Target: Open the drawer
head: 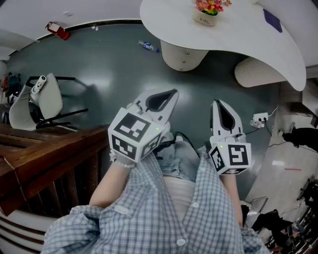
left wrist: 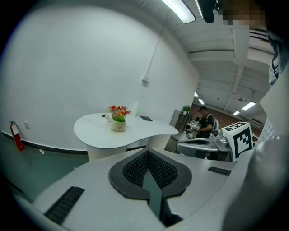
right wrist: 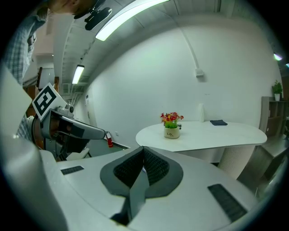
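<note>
Checked shirt (head: 144, 208) close by; left tool (head: 169, 96) and right tool (head: 218, 106) both clamped together, empty (white desk (head: 238, 34) well apart).

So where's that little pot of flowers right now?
In the head view the flower pot sits at the top, right of centre, on the white curved table, with a dark flat item further right on the same tabletop.
</note>
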`<state>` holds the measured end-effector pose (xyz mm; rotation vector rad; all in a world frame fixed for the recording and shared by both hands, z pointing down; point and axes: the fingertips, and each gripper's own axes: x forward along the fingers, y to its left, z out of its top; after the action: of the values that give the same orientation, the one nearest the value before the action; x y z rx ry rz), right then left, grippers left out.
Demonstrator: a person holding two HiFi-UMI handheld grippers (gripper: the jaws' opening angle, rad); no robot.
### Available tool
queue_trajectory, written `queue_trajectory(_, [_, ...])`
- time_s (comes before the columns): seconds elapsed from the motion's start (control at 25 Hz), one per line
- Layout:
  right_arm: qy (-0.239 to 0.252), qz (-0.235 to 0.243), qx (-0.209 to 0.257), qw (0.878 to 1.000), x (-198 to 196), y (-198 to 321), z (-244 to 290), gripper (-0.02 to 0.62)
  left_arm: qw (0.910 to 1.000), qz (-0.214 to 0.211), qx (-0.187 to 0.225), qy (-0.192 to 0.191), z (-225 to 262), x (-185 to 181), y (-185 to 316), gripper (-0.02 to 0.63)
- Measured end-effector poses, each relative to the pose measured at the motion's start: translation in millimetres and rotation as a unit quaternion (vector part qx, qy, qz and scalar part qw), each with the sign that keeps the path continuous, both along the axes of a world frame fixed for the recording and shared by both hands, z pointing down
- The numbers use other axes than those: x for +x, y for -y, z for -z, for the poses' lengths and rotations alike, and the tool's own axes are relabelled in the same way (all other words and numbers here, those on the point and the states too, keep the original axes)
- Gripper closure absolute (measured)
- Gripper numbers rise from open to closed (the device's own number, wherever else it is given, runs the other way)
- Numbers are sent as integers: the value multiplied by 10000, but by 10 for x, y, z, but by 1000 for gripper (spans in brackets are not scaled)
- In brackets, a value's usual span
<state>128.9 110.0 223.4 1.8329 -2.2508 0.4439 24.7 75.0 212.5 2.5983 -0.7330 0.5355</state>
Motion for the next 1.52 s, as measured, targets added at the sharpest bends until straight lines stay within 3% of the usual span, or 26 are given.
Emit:
queue_trajectory(0.72, [-205, -372, -199, 9989, -33, 185, -188, 586, 9999, -115, -63, -26, -139, -241, 284, 601])
queue_trajectory(1.12, [-231, -112, -414, 9988, -129, 255, -362, 586, 9998, 51, -187, -14, -258, -293, 340, 601])
queue_trajectory(1.52, [-350, 572, -645, 9957, -30, 600, -593, 586, 9980, 550, -314, -30, -353, -148, 548, 601])
